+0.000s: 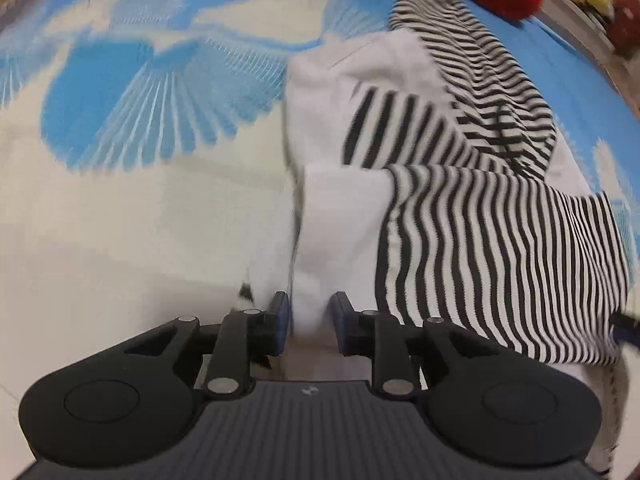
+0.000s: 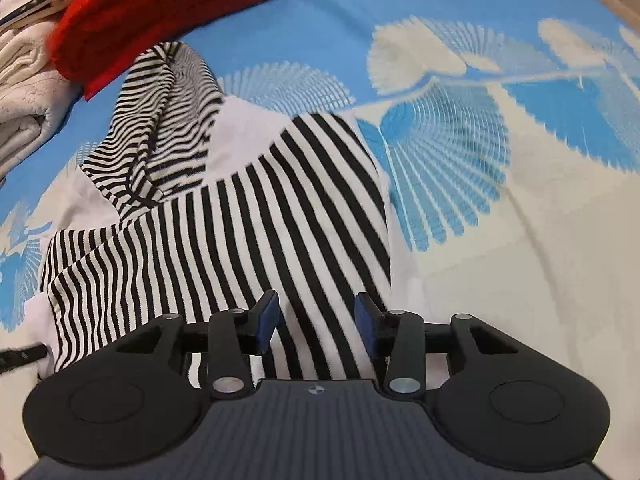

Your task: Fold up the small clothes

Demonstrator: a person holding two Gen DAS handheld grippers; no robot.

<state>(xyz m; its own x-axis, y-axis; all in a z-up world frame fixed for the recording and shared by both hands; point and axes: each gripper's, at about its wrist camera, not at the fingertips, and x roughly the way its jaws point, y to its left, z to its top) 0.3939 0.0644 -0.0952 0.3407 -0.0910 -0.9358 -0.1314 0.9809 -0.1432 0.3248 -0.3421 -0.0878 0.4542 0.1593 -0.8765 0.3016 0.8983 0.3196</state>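
Garment [image 1: 460,216]: small black-and-white striped piece with plain white panels, lying partly folded on the patterned sheet [image 1: 120,208]. Sheet is blue and cream with a fan-like leaf print. In the right wrist view the striped garment [image 2: 248,224] has a broad-striped panel on top, folded over a white layer; a finer-striped part bunches up at the far end.

Left claw [image 1: 310,322]: jaws parted a little, straddling a raised white fold of the garment. Fabric sits in the gap; the blue pads do not visibly press on it, so it reads as released. Pads stand just beside the fold on either side.

Right claw [image 2: 316,318]: jaws parted wider, over the near edge of the broad-striped panel. Striped fabric passes between the pads without being pinched; released.

Surroundings: a red fabric item [image 2: 160,12] lies beyond the garment's far end, touching or just overlapping it. A stack of folded cream cloth [image 2: 24,92] sits beside the red item, at the left of the right wrist view.
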